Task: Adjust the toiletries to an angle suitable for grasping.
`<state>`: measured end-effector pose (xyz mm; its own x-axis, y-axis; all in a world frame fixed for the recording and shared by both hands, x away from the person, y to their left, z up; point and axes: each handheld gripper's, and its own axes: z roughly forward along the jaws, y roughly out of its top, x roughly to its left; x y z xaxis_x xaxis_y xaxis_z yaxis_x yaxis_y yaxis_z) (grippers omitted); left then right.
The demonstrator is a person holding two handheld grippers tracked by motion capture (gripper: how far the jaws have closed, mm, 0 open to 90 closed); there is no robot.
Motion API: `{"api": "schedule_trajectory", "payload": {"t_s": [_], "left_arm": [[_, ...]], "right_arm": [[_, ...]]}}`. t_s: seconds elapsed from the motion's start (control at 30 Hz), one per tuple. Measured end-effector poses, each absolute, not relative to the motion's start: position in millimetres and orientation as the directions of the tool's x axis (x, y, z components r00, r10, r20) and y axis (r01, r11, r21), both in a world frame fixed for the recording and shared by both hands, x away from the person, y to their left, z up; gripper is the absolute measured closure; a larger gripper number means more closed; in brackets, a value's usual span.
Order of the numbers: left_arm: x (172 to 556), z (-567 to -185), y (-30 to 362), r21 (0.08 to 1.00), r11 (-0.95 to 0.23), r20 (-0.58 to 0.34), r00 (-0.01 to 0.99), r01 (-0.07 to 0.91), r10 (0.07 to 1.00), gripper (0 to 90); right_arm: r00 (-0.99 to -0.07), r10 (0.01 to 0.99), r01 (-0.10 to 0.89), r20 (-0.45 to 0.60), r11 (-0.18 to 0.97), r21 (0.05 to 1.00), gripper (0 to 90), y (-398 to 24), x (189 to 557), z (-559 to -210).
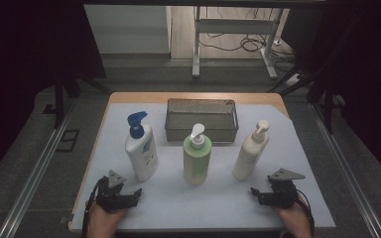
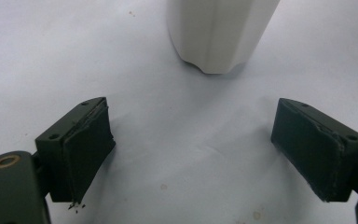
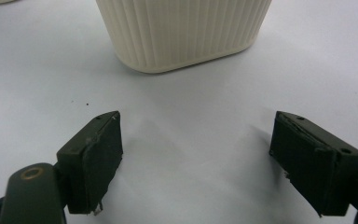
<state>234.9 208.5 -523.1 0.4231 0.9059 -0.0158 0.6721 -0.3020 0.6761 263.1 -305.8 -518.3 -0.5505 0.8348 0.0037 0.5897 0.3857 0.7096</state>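
Pump bottles: white with blue pump (image 1: 141,148), green (image 1: 197,159), cream (image 1: 250,153), upright before mesh basket (image 1: 201,120). Left gripper (image 1: 138,192), right gripper (image 1: 254,192): jaws wide, empty, resting near.

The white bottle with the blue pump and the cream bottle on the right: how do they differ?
The white bottle has a blue pump and a blue label; the cream bottle has a cream pump and no label that I can make out. The white bottle has a smooth base and the cream bottle is ribbed. Both stand upright on the white mat, near the wire basket.
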Motion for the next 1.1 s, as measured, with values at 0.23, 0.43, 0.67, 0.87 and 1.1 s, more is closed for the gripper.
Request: {"api": "schedule_trajectory", "payload": {"t_s": [0.23, 0.43, 0.67, 0.87, 1.1], "left_arm": [[234.5, -523.4, 208.7, 0.679, -0.3, -0.018, 0.424, 0.67, 0.905, 12.0], [234.5, -523.6, 208.7, 0.68, -0.297, -0.021, 0.423, 0.67, 0.906, 12.0], [234.5, -523.6, 208.8, 0.68, -0.297, -0.021, 0.423, 0.67, 0.906, 12.0], [234.6, -523.5, 208.9, 0.68, -0.297, -0.022, 0.424, 0.671, 0.906, 12.0], [234.5, -523.6, 208.9, 0.68, -0.297, -0.022, 0.423, 0.67, 0.906, 12.0]], "right_arm": [[-0.552, 0.834, 0.59, 0.002, 0.388, 0.708, 16.3, -305.6, 263.3, -518.3], [-0.557, 0.83, 0.592, 0.007, 0.391, 0.705, 14.4, -305.4, 263.6, -518.2], [-0.57, 0.822, 0.59, 0.008, 0.402, 0.7, 12.7, -305.3, 264.2, -518.1], [-0.576, 0.817, 0.591, 0.009, 0.409, 0.695, 13.2, -305.7, 264.7, -517.2], [-0.567, 0.823, 0.6, 0.015, 0.401, 0.692, 24.1, -307.1, 264.7, -513.1]]}}
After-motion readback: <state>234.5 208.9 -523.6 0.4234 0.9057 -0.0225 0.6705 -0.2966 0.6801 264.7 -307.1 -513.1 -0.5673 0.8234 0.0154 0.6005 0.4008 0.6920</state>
